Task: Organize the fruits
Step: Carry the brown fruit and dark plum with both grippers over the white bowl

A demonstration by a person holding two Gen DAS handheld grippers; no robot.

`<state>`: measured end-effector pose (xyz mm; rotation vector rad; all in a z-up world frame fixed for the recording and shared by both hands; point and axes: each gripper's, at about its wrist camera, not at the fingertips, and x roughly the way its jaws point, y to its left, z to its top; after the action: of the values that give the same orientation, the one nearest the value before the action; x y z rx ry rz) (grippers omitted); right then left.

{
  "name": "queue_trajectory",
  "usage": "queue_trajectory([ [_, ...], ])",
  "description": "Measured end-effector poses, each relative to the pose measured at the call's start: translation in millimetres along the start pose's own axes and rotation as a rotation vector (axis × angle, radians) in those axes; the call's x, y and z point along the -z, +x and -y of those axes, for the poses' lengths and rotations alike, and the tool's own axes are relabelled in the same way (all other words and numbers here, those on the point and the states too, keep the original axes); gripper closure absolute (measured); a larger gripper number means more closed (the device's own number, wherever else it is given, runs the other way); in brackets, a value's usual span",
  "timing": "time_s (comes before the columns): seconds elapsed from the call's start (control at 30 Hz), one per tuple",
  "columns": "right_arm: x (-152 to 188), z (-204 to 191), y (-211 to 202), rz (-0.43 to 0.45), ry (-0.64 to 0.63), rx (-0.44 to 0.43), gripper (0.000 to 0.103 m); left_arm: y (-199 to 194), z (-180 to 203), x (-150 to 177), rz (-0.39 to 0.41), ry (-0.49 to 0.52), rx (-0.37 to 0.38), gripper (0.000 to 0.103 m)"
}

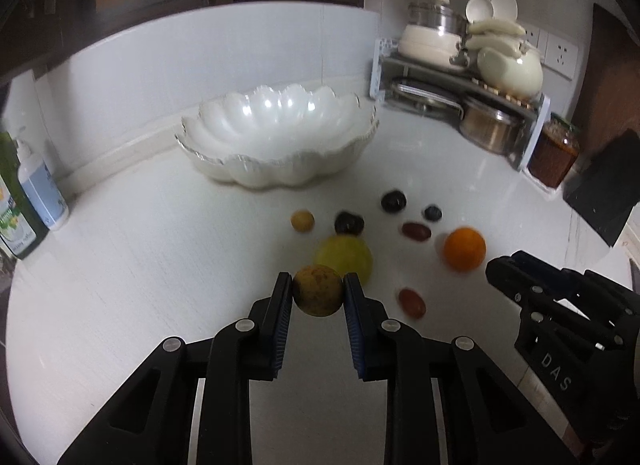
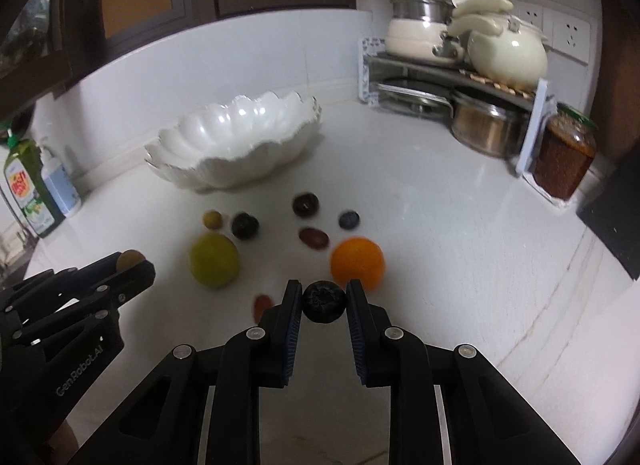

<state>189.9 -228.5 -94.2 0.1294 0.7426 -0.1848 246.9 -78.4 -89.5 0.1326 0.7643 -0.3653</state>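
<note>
My left gripper is shut on a small brownish-yellow round fruit, held above the white counter. My right gripper is shut on a dark blueberry, also off the counter. Loose on the counter lie a green lime, an orange, a small yellow fruit, two dark round fruits, another blueberry, and two red grapes. The white scalloped bowl stands empty behind them.
A corner rack with pots and a cream kettle fills the back right, a jar beside it. Two bottles stand at the left by the wall. A dark board lies at the right edge.
</note>
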Motion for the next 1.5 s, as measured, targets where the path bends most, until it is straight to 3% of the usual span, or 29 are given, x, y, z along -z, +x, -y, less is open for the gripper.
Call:
queue_trajectory([
  [0.63,-73.1,-40.3,-20.7,0.145,-0.047,-0.057,0.079,-34.7,-39.4,-68.2,0.155,0.012,-0.023,0.077],
  [1.03,-131.0,-77.3,0.8,0.176,-0.052,-0.048,0.079,-14.6,-72.0,-117.5,0.157,0.057,-0.013,0.077],
  [1.5,-196.2,-85.6,65.2,0.095,-0.082,-0.041,0.079,36.4,-88.5,-178.5,0.104,0.052,-0.044,0.077],
])
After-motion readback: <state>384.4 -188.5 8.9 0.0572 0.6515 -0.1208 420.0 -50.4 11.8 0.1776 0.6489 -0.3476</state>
